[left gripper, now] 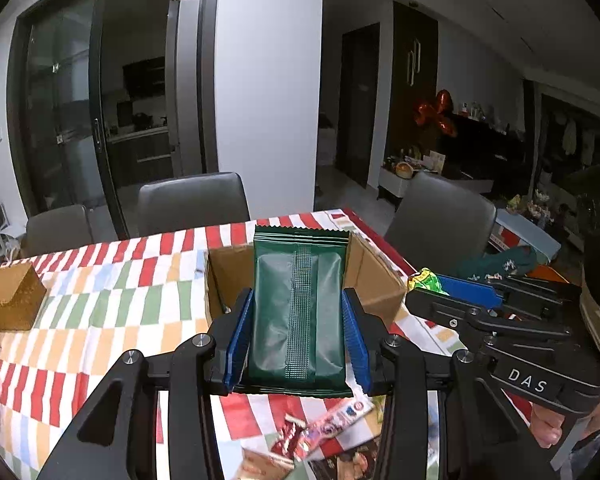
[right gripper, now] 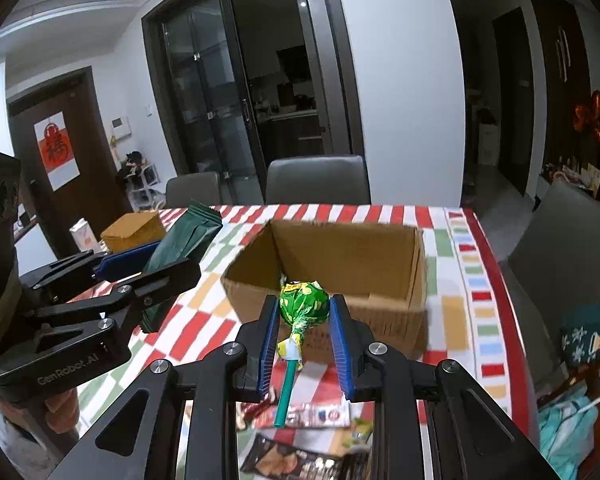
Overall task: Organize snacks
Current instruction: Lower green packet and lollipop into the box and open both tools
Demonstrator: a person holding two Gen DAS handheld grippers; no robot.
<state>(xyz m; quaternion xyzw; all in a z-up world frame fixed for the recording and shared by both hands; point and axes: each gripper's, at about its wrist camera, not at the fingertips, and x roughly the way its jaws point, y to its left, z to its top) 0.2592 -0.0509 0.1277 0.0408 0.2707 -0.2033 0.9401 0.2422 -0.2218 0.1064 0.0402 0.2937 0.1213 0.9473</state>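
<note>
Dim indoor light, dark corners ringing both fisheye views. Straight lines bow hard at the edges. The cardboard box rim smears with motion blur, and the loose wrappers below look soft.

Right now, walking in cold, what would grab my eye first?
Probably the two snacks held up in the air: the left tool clamps a dark green packet, and the right tool pinches a green-wrapped lollipop by its head. Just beyond them an open cardboard box sits on the red-striped tablecloth, and more wrappers lie below.
</note>
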